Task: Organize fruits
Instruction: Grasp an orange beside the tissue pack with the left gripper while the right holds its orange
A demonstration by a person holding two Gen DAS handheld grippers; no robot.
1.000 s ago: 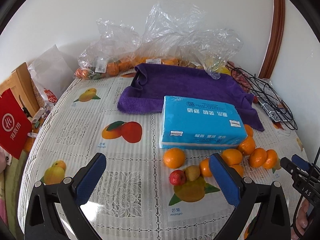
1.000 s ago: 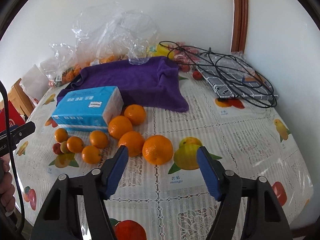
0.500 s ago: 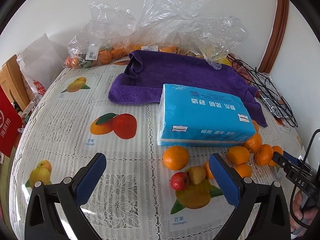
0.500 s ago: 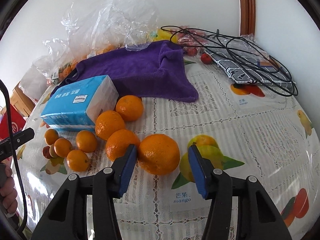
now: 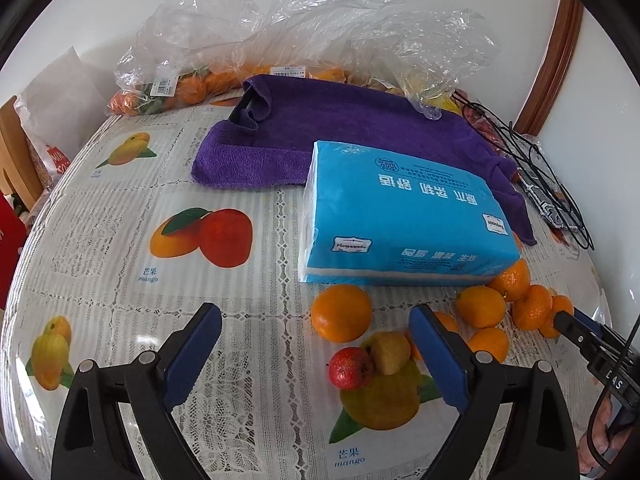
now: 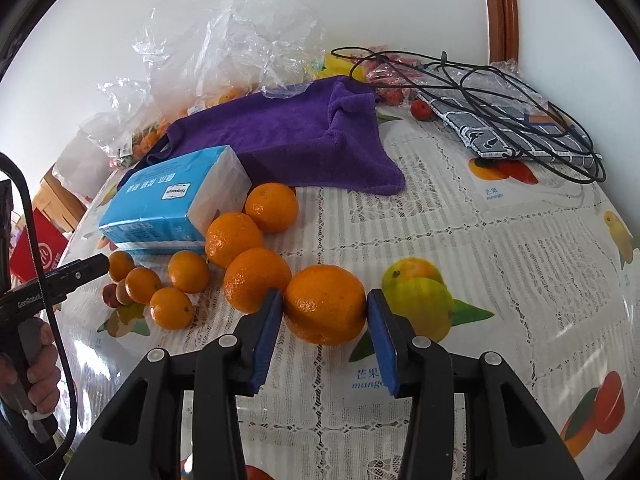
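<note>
Several oranges lie loose on the fruit-print tablecloth beside a blue tissue pack (image 6: 176,208). My right gripper (image 6: 325,306) is shut on the nearest large orange (image 6: 325,304), both blue pads touching its sides, and the orange rests on the table. Another large orange (image 6: 256,278) touches the left pad. My left gripper (image 5: 316,344) is open and empty, low over the table. An orange (image 5: 341,312), a small red fruit (image 5: 351,368) and a yellowish fruit (image 5: 387,352) lie between its fingers and just ahead.
A purple towel (image 5: 328,136) lies behind the tissue pack (image 5: 404,216). Clear plastic bags of oranges (image 5: 192,84) stand along the back wall. A wire basket and a patterned cloth (image 6: 516,120) sit at the back right. Small oranges (image 6: 172,280) cluster at the left.
My right gripper moved forward and closed around the large orange. My left gripper moved forward and lower toward the fruit by the tissue pack, staying open.
</note>
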